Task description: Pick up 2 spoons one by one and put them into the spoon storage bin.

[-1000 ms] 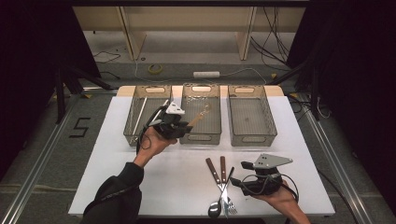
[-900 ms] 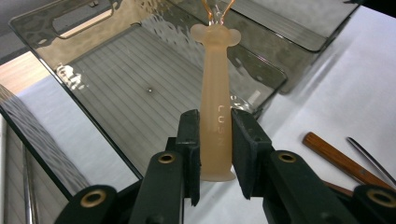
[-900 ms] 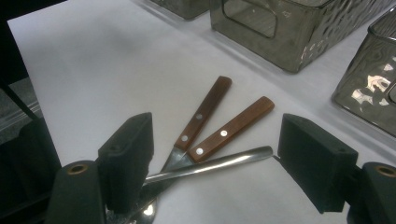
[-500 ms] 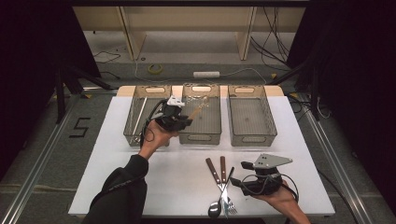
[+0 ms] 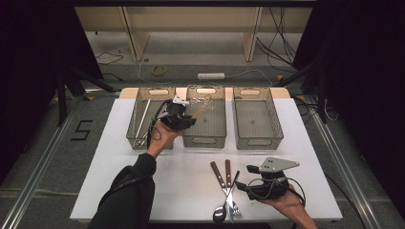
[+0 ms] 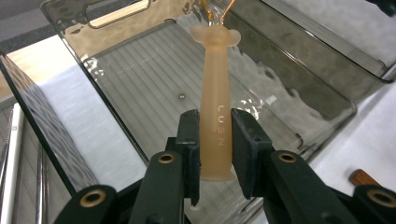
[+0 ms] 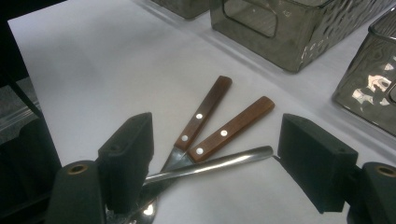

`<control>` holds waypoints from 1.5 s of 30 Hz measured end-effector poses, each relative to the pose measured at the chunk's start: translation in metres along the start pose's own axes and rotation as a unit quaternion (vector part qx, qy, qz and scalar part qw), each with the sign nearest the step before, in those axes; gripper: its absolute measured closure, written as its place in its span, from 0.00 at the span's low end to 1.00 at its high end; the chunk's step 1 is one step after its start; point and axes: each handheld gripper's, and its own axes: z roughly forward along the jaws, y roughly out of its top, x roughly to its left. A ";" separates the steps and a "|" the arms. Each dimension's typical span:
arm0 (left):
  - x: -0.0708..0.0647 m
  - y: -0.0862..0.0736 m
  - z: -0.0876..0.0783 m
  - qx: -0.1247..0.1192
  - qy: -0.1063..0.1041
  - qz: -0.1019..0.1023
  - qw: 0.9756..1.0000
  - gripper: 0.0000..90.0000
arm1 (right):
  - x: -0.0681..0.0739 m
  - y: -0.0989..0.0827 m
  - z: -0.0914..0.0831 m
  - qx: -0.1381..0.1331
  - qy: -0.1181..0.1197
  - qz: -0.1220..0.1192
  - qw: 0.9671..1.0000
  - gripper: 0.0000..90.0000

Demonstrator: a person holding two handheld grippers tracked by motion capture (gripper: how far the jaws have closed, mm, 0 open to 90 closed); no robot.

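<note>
The left tool (image 6: 215, 140) pinches a whisk (image 6: 215, 112) by its handle above the middle bin (image 5: 204, 138). In front of that bin, the right tool (image 7: 215, 163) gapes over cutlery (image 7: 210, 135).

Your table (image 5: 143, 191) is brightly and evenly lit from above, almost blown out white, while the room at far left and right falls into near black. Shadows under things are short and soft. Glare ripples across the smoky walls of the middle bin (image 6: 299, 79), and bright highlights sit on the spoon handle (image 7: 210, 165). Your near tool bodies blur softly at the frame bottoms.
</note>
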 end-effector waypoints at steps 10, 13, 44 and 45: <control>-0.001 -0.001 0.011 0.016 0.003 -0.007 1.000 0.81 | 0.001 0.000 0.000 0.000 0.000 -0.001 1.000 0.31; -0.001 -0.002 0.015 0.020 0.004 -0.010 1.000 0.81 | 0.000 0.000 0.000 0.000 0.001 0.000 1.000 0.31; -0.011 -0.006 -0.006 0.003 -0.033 -0.037 0.999 0.36 | -0.001 0.000 0.000 0.001 -0.006 0.003 1.000 0.32; -0.012 -0.008 -0.011 0.000 -0.034 -0.032 0.999 0.35 | -0.001 0.000 0.000 0.000 -0.007 0.003 1.000 0.33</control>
